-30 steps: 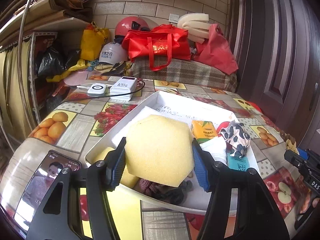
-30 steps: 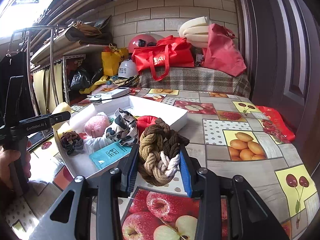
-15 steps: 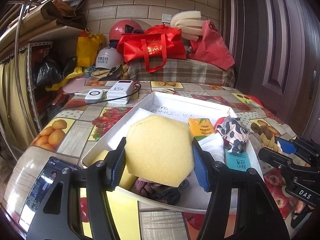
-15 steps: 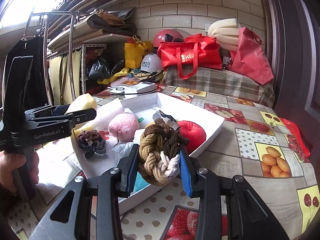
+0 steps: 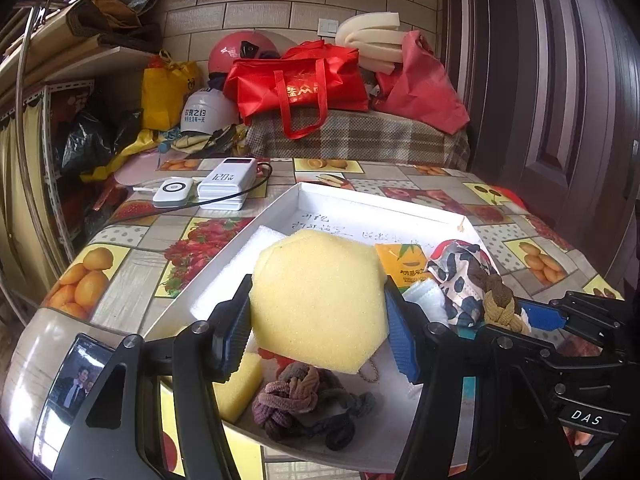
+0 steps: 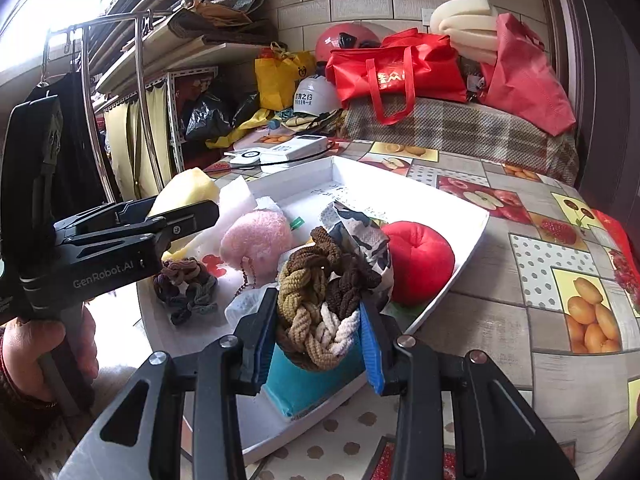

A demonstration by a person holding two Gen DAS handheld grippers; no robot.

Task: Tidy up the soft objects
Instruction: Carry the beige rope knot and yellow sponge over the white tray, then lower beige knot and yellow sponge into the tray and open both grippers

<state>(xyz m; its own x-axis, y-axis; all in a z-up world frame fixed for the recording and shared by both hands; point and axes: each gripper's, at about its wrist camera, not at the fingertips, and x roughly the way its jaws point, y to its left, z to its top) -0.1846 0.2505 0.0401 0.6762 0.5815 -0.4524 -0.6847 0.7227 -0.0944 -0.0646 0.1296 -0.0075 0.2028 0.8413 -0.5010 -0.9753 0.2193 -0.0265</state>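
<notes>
My left gripper [image 5: 318,322] is shut on a yellow hexagonal sponge [image 5: 318,300], held above the near end of the white tray [image 5: 288,208]. My right gripper [image 6: 318,332] is shut on a braided brown and beige hair tie [image 6: 320,300], over the tray's near right corner; it shows in the left wrist view as the right gripper [image 5: 516,316] with the hair tie [image 5: 496,300]. In the tray lie a purple scrunchie [image 5: 296,400], a pink plush ball [image 6: 256,240], a red plush apple [image 6: 420,260], a cow-print cloth [image 5: 456,276], a teal packet [image 6: 308,388] and a second yellow sponge [image 5: 238,388].
A phone [image 5: 76,388] lies at the table's near left corner. Two power banks [image 5: 224,184] with a cable sit behind the tray. Red bags [image 5: 300,80], helmets [image 5: 204,110] and foam [image 5: 372,36] crowd the back. A hand [image 6: 44,344] holds the left gripper's handle.
The right gripper has swung left from beside the tray to over its near right corner, carrying the hair tie. The left gripper with the sponge has shifted slightly.
</notes>
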